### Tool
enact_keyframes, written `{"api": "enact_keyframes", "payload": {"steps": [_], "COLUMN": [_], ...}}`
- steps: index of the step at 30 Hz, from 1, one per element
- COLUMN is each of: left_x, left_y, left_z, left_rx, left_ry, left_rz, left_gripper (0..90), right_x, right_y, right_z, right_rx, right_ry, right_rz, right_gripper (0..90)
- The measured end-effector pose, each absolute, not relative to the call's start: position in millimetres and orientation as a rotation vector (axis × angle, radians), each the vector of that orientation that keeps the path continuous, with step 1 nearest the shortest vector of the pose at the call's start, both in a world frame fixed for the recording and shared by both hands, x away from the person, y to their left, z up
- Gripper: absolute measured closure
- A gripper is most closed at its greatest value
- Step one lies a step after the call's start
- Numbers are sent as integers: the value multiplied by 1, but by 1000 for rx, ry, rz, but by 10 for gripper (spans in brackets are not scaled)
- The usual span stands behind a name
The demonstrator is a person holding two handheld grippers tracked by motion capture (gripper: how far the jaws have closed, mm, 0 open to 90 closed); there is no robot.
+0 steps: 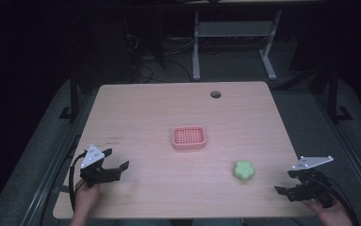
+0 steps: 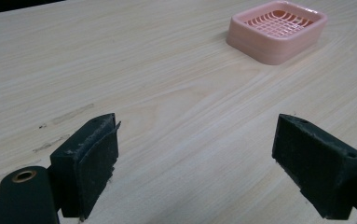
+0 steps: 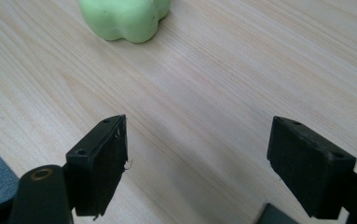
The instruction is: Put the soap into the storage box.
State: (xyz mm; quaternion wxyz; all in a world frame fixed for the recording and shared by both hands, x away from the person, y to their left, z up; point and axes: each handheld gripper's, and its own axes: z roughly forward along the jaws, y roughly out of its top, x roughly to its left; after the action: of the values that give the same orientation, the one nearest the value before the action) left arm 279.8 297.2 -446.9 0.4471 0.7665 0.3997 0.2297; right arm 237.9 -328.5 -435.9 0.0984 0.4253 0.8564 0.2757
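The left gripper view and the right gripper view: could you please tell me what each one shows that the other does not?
The left gripper view has the pink slotted tray sitting flat ahead of the left gripper. The right gripper view has the green flower-shaped piece lying ahead of the right gripper. Both share the light wooden table and a pair of black jaws standing wide apart with nothing between them.

Left claw (image 1: 117,160) agape, low; right claw (image 1: 285,182) agape, low.
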Motion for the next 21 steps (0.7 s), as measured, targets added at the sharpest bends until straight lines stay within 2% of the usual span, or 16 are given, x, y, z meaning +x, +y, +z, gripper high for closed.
{"api": "enact_keyframes", "payload": {"steps": [21], "left_x": [277], "left_y": [298], "left_z": [-446], "left_rx": [1893], "left_ry": [990], "left_rz": [573], "left_gripper": [141], "right_x": [244], "right_y": [-311], "right_z": [-424], "right_rx": [1185], "right_ry": [2566], "right_rz": [802], "right_gripper": [195]}}
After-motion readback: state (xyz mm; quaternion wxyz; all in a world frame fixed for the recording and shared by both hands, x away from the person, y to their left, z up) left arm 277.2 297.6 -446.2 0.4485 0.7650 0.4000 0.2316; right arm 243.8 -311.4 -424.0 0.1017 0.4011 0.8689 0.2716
